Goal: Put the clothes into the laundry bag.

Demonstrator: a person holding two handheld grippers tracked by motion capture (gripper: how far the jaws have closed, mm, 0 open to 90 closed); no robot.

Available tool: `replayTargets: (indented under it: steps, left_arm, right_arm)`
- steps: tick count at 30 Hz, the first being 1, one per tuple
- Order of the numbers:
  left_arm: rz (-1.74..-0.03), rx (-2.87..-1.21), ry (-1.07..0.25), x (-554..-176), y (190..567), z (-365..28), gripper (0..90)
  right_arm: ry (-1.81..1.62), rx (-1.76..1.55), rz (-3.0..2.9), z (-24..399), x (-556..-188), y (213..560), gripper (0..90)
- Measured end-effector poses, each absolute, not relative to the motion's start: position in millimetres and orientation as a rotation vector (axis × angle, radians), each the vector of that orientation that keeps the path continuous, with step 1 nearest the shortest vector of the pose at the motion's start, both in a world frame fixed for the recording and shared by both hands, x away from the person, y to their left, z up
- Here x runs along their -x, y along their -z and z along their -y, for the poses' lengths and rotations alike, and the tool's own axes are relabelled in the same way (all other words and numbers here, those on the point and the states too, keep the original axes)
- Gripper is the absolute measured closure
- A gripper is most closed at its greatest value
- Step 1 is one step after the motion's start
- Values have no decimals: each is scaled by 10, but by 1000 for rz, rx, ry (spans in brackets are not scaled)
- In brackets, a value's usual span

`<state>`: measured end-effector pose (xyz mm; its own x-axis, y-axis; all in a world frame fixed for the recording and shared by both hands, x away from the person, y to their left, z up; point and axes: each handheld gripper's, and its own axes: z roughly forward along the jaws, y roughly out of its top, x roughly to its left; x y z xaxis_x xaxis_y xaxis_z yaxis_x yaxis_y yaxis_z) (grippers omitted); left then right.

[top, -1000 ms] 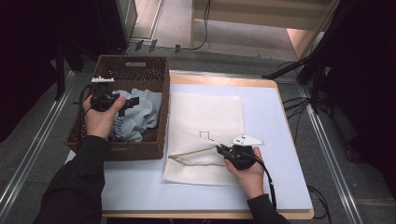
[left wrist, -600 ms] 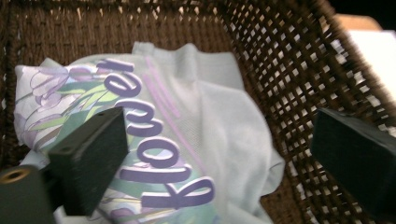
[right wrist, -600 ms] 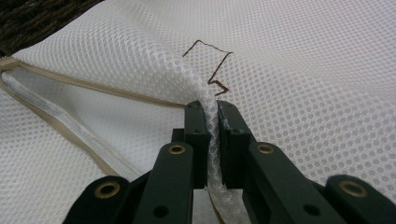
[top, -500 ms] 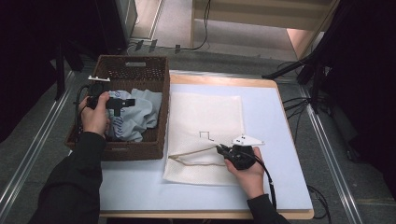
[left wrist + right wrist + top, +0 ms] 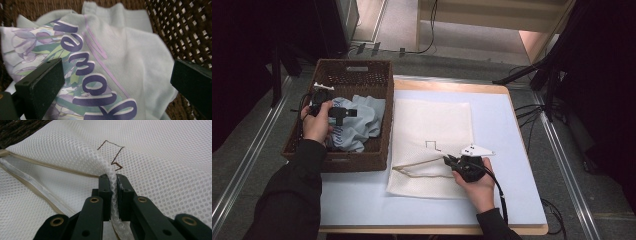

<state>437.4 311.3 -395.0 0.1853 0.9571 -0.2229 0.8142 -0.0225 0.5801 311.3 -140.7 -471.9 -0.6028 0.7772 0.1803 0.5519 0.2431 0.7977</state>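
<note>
1. Pale blue table, seen from above; two forearms in dark sleeves entering from the near edge.
2. White mesh laundry bag lying flat on the table, its zip mouth gaping toward the near side, just left of the right gripper's fingertips.
3. Brown wicker basket at the table's left edge, walls rising on every side of the left gripper.
4. Pale blue printed garment crumpled inside the basket, lying directly under and between the left gripper's spread fingers; purple lettering and a tulip print beside the nearer finger.
5. Left gripper: lowered into the basket compared with a second ago, when it sat higher over the garment. Jaws just opened to full width. Nothing pressed between them; cloth in the gap, not gripped.
6. Right gripper: same spot as a second ago, fingers pressed together on a raised fold of the mesh at the bag's upper lip, holding the mouth open.
7. Meaning, as a judgement: bag kept ready by the right side; left side set for a grab at the garment. Closing on the cloth not yet done; lifting it across to the open mouth likely next.
</note>
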Motion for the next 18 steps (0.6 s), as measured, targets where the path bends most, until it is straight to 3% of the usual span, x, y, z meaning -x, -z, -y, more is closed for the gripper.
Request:
replayTargets:
  steps: [12, 18]
  left_arm:
    - [-1853, -1931, -307, -4480, 4132, -3088, 0]
    - [-1851, -1999, -281, -4490, 4164, -3048, 0]
  right_arm:
    - [-1284, -1243, -2267, 1406, -3110, 4720, 839]
    - [-1287, -1243, -2266, 1406, -3108, 4719, 838]
